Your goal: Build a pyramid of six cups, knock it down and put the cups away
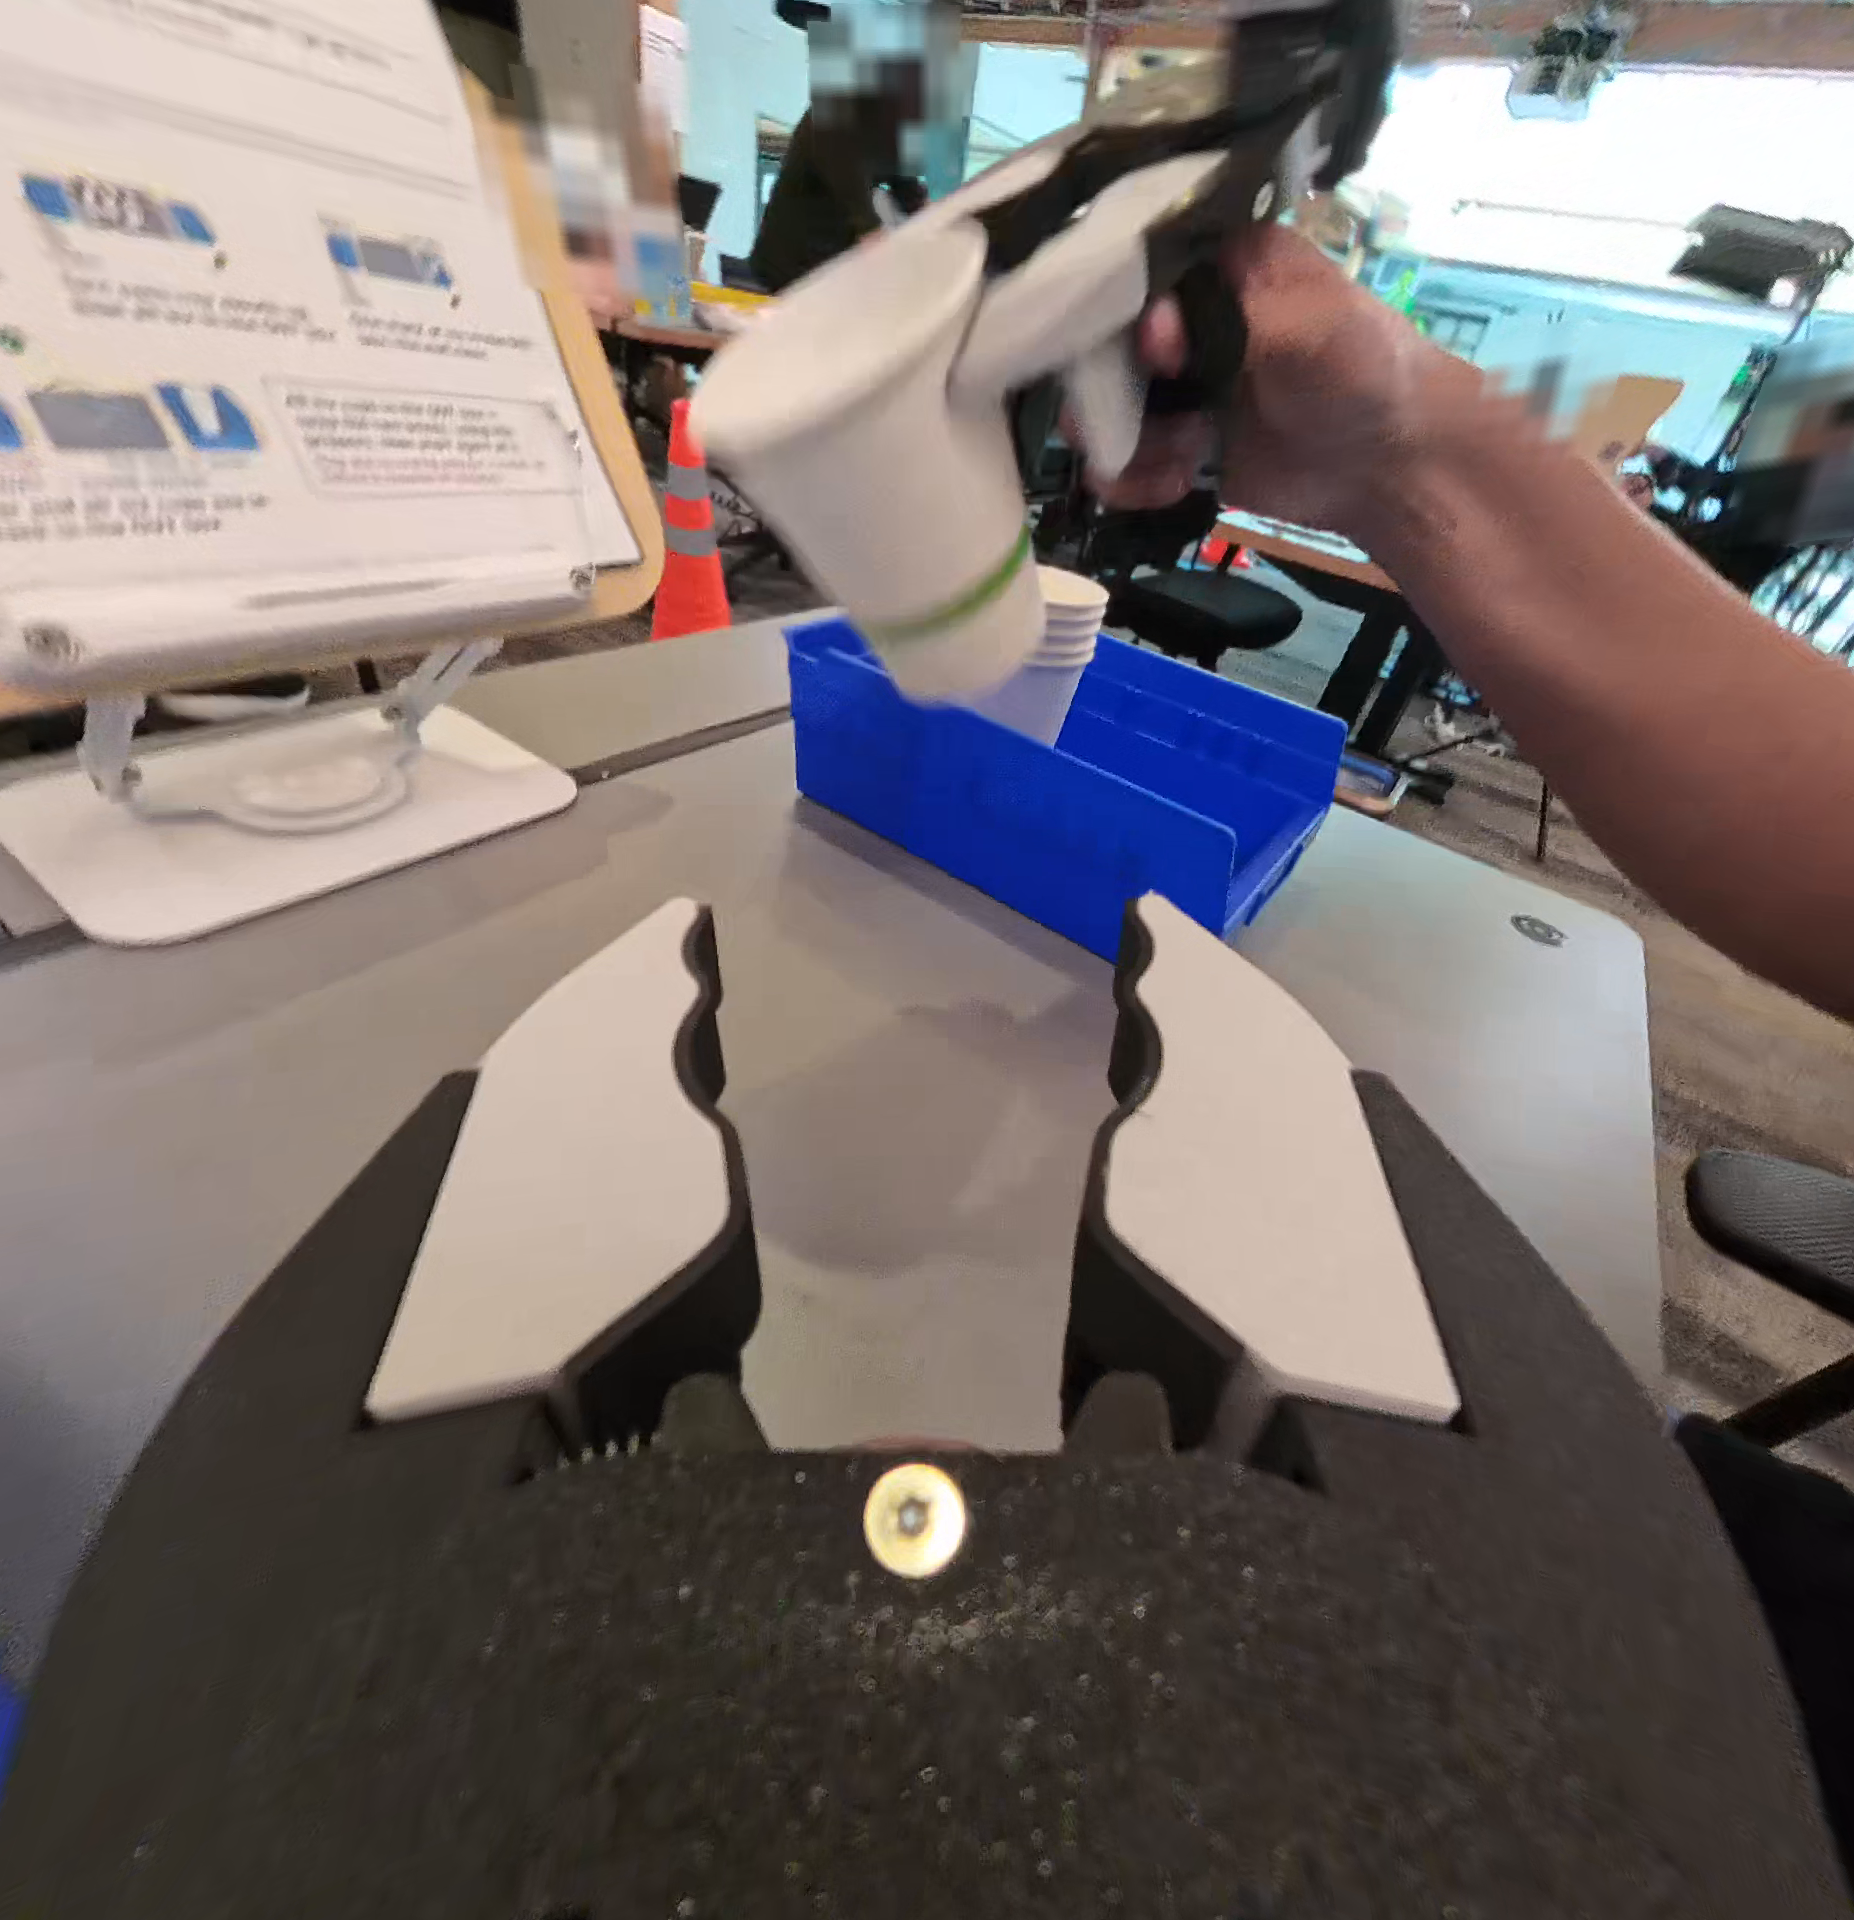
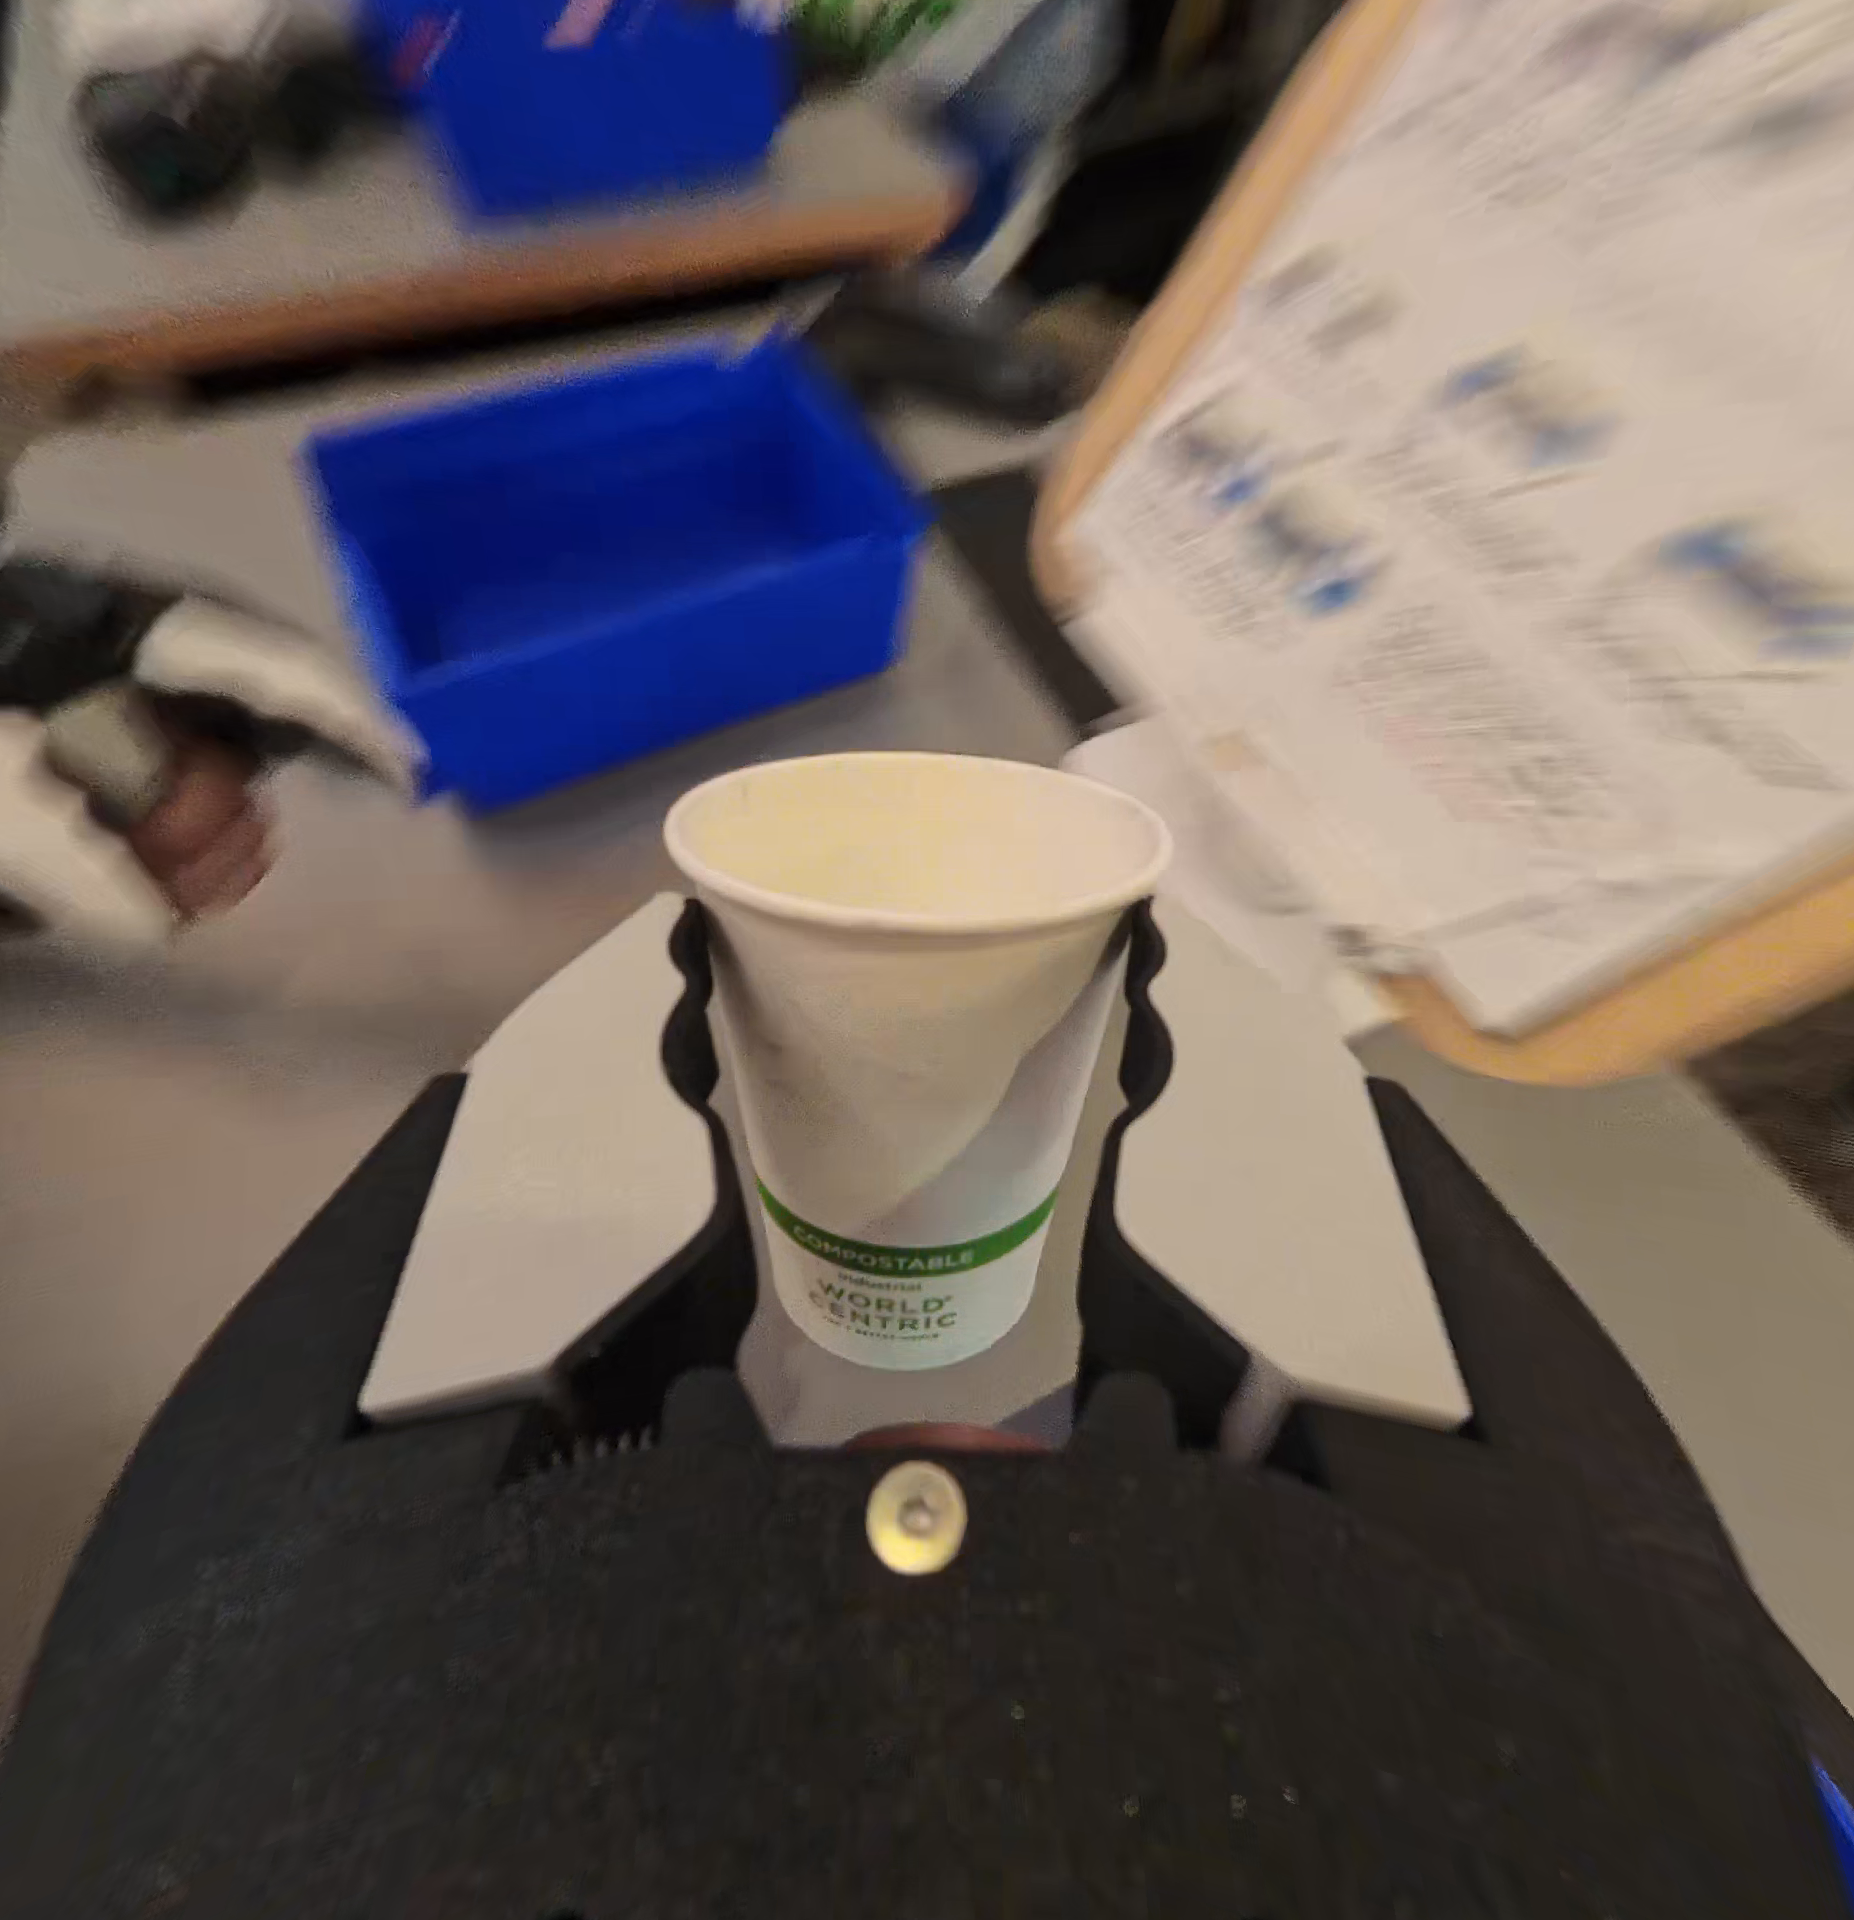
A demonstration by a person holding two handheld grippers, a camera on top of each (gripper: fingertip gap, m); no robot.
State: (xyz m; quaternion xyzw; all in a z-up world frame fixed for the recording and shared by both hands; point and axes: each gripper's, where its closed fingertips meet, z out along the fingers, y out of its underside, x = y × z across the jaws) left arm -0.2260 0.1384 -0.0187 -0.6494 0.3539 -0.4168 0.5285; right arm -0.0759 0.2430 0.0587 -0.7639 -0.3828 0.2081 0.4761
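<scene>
In the left wrist view we see our right tool (image 1: 964, 343), held by a hand (image 1: 1307, 384) in the upper middle of the frame, clamped on a white paper cup (image 1: 881, 468) with a green band. The cup is tilted, its closed base pointing down and to the right toward a blue bin (image 1: 1006, 810) that sits on the grey bench (image 1: 279, 1091) at the frame's centre. A nested stack of cups (image 1: 1068, 644) stands upright in the bin, just behind and below the held cup's base, so we judge the coming move to be lowering the cup's long axis into line with that stack. The right wrist view shows the same cup (image 2: 912, 1018) gripped between the fingers near its rim, with its open mouth facing away from the camera, and the bin (image 2: 632, 665) blurred in the upper left. Our left tool (image 1: 918, 1122) fills the lower half of its own view, its fingers apart and holding nothing, low over bare bench and short of the bin. A tilted board with printed sheets (image 1: 227, 343) on a white stand occupies the upper left, close beside the bin; an orange cone (image 1: 689, 530) stands beyond the bench.
</scene>
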